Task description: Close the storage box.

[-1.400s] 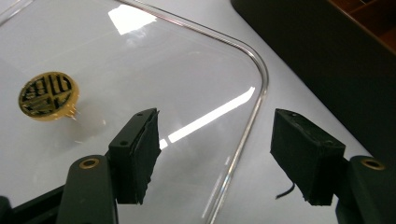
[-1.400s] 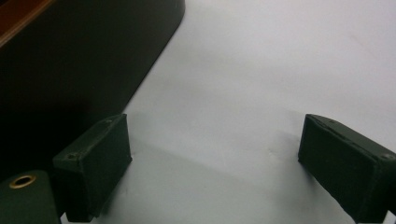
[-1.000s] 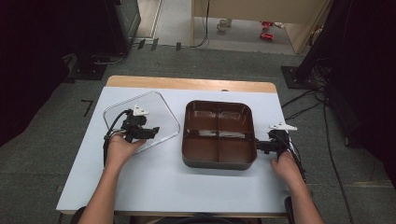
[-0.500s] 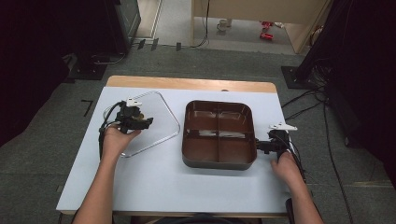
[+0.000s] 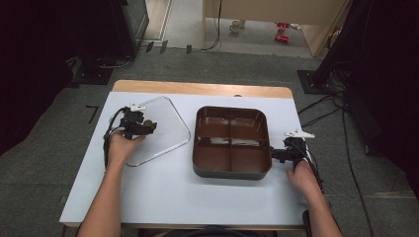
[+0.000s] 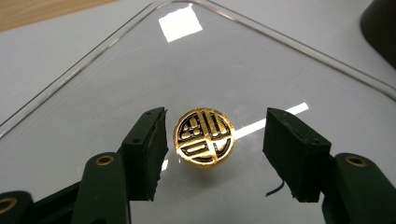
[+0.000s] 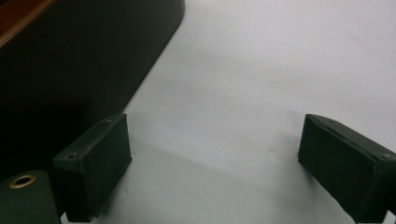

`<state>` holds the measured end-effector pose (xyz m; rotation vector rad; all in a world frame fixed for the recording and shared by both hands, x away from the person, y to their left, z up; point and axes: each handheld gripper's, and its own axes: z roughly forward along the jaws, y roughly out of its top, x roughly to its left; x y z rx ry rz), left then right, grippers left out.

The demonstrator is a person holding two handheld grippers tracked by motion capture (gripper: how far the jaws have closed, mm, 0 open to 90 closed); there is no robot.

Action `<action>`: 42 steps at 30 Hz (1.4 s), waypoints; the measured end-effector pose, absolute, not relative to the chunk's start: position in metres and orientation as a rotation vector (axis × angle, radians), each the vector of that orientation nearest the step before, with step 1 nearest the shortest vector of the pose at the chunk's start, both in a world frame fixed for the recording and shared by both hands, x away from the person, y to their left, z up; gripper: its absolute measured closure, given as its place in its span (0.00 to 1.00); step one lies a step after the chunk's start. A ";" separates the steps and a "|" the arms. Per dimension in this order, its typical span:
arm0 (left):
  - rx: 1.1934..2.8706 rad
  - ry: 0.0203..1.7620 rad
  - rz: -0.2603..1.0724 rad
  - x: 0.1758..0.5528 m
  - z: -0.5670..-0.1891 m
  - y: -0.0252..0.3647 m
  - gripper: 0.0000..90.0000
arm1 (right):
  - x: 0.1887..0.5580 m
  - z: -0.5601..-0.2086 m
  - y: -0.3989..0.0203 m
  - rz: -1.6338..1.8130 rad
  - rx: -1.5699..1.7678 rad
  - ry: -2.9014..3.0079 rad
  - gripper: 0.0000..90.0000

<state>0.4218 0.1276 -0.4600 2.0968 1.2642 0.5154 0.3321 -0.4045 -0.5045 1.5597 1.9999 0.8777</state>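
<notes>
The clear lid (image 5: 157, 129) lies flat on the table (image 5: 163, 197), left of the brown tray (image 5: 231, 140) and apart from it. Its gold knob (image 6: 204, 136) sits between the jaws of the left tongs (image 6: 212, 151), which stand wide, neither pad touching it. A second ago the lid was closer to the tray with its far-left corner lifted and the left tongs over its middle; now it rests farther left and turned, and the tongs have gone with it. I judge the lid has just been set down and let go, so the uncovering looks finished.

The tray, divided in four and empty as far as I can tell, has not moved. The right tongs (image 7: 212, 170) stay at its near-right corner, jaws wide over bare table, gripping nothing.
</notes>
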 end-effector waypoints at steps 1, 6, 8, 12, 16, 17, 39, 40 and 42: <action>2.105 1.268 0.511 0.423 -0.463 0.128 0.46 | 0.332 -0.505 -0.405 0.879 1.557 2.000 0.10; 2.096 1.291 0.504 0.426 -0.467 0.131 0.50 | 0.332 -0.505 -0.405 0.878 1.557 2.000 0.10; 2.096 1.291 0.498 0.426 -0.469 0.131 0.53 | 0.332 -0.505 -0.405 0.879 1.558 1.999 0.10; 2.120 1.291 0.507 0.427 -0.472 0.130 0.59 | 0.332 -0.505 -0.405 0.879 1.558 1.999 0.10; 2.126 1.288 0.495 0.427 -0.473 0.130 0.64 | 0.332 -0.505 -0.405 0.879 1.557 1.999 0.10; 2.125 1.286 0.494 0.427 -0.473 0.130 0.64 | 0.332 -0.505 -0.405 0.879 1.557 1.999 0.10; 2.132 1.264 0.455 0.422 -0.459 0.133 0.65 | 0.332 -0.505 -0.405 0.878 1.560 2.000 0.10; 2.128 1.256 0.458 0.421 -0.456 0.132 0.65 | 0.332 -0.505 -0.404 0.878 1.560 1.999 0.10; 2.112 1.234 0.460 0.417 -0.448 0.131 0.65 | 0.332 -0.505 -0.405 0.878 1.556 2.001 0.10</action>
